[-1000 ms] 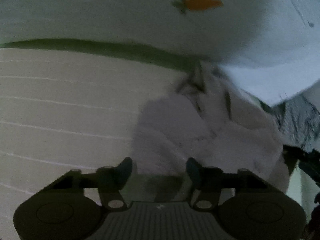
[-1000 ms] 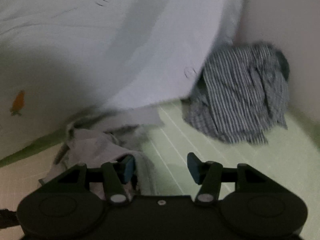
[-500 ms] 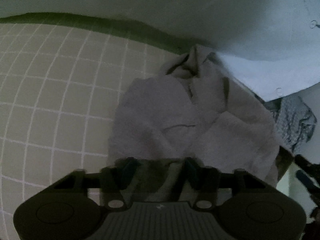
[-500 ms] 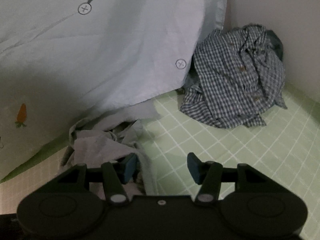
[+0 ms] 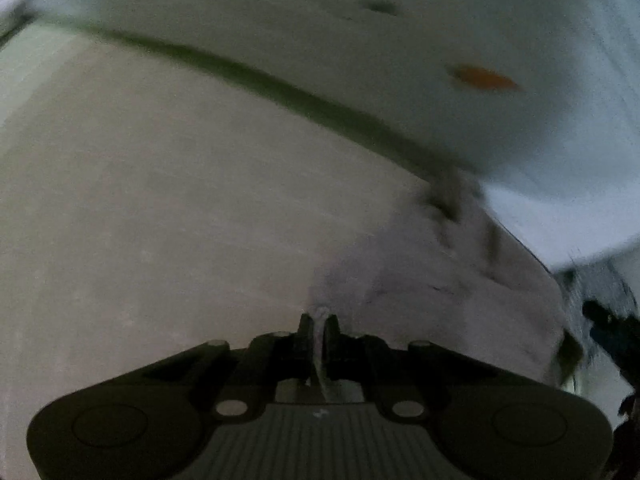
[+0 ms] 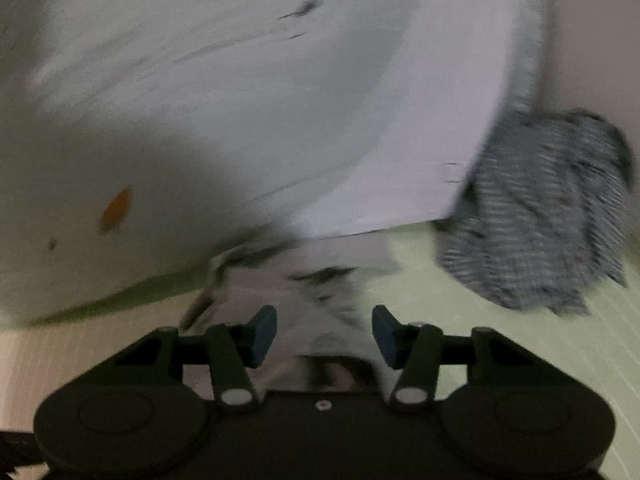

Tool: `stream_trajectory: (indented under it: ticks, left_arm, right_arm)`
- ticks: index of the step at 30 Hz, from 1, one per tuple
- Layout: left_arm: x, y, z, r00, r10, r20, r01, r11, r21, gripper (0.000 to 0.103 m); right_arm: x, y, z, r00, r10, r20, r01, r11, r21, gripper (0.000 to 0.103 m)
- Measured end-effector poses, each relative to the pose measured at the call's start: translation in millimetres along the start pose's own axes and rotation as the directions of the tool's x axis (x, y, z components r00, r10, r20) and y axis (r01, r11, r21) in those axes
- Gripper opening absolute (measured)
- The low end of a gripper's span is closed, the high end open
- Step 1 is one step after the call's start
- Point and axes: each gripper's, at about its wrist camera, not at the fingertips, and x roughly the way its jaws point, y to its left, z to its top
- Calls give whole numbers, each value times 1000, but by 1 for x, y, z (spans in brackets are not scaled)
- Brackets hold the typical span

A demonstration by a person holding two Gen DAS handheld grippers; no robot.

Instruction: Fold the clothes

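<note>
Left wrist view: the left gripper (image 5: 318, 326) has its fingers pinched together on a thin edge of the grey garment (image 5: 452, 300), which lies crumpled to the right on the pale bed cover (image 5: 168, 208). No fold has been made yet, by the look of it — this reads as the very first grab, with spreading and folding all left to do. Motion blur smears everything; the cover's pattern and the garment's type cannot be made out, and a dark object at the far right edge is cut off.

Right wrist view: the right gripper (image 6: 324, 334) is wide open and holds nothing, its fingers hanging just over the near end of the same grey heap. A checked shirt (image 6: 540, 208) sits bunched at the far right — untouched, apparently next in line. A white sheet with a carrot print (image 6: 117, 208) fills the far side, hiding whatever lies behind it.
</note>
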Motion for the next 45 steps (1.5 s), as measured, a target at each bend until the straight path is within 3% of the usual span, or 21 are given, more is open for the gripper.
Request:
stream_trajectory:
  ticks: [4, 6, 10, 11, 12, 14, 17, 19, 23, 25, 26, 27, 32, 35, 37, 38, 40, 41, 42, 44, 45]
  left_arm:
    - [2, 38, -1, 999, 35, -29, -39, 990, -138, 4]
    - [4, 41, -1, 999, 26, -34, -30, 989, -147, 5]
    - [13, 28, 7, 999, 29, -38, -32, 996, -81, 18]
    - [15, 26, 9, 998, 36, -42, -38, 997, -62, 26]
    - [18, 24, 12, 998, 42, -46, -44, 998, -44, 29]
    - [27, 23, 15, 998, 42, -53, -44, 998, -47, 32]
    - [33, 25, 21, 998, 7, -63, -11, 998, -68, 25]
    - [37, 26, 24, 998, -19, -65, 13, 996, -86, 5]
    - [37, 24, 30, 998, 12, -59, -18, 995, -96, 11]
    - [34, 25, 31, 998, 23, -64, -30, 994, -103, 21]
    - [33, 25, 31, 998, 25, -63, -31, 994, -105, 26]
    - [30, 26, 31, 998, 30, -58, -36, 994, -106, 29]
    - [17, 28, 31, 999, 22, -33, -26, 992, -123, 45]
    - [17, 27, 33, 999, -18, -32, 14, 991, -137, 60]
    - [21, 24, 35, 999, -17, -31, 13, 992, -126, 62]
    - [25, 22, 35, 999, -11, -40, 7, 994, -113, 62]
    - [33, 18, 37, 998, 0, -60, -6, 996, -89, 62]
    - [38, 15, 36, 997, 10, -75, -15, 997, -79, 60]
    - [44, 13, 36, 995, 20, -99, -27, 997, -68, 56]
    - [52, 14, 35, 992, 13, -124, -22, 997, -74, 22]
    - [54, 15, 35, 992, -4, -126, -8, 996, -90, 20]
  right_arm:
    - [25, 33, -8, 995, 77, -59, -84, 987, -133, 54]
    - [38, 44, -14, 994, 69, -90, -86, 976, -199, 63]
    - [64, 54, -25, 989, 16, -145, -59, 952, -299, 62]
    - [66, 52, -26, 989, 14, -149, -60, 951, -303, 53]
    - [69, 50, -25, 988, 17, -152, -63, 951, -301, 29]
    - [70, 43, -22, 989, 29, -148, -68, 961, -268, 2]
    - [63, 30, -14, 993, 56, -106, -78, 974, -213, 0]
    - [55, 23, -5, 997, 50, -58, -61, 977, -204, 0]
    - [46, 10, 11, 996, 82, -43, -89, 972, -216, 0]
    - [48, 16, 9, 994, 88, -57, -100, 961, -259, 14]
    - [50, 21, 6, 994, 87, -62, -101, 956, -275, 39]
    - [51, 26, 2, 994, 87, -67, -103, 951, -292, 53]
    - [68, 49, -13, 985, 118, -125, -154, 928, -338, 56]
    - [82, 57, -21, 979, 117, -169, -172, 916, -364, 71]
    - [90, 59, -27, 975, 108, -194, -178, 904, -388, 71]
    - [92, 58, -29, 971, 113, -209, -189, 900, -392, 70]
    - [98, 56, -32, 963, 127, -237, -214, 894, -392, 46]
    - [100, 54, -33, 957, 138, -254, -231, 894, -385, 14]
    - [101, 52, -33, 952, 149, -267, -245, 894, -375, 10]
    - [99, 50, -31, 951, 162, -262, -255, 892, -373, 5]
    - [97, 50, -30, 953, 166, -253, -256, 889, -379, 3]
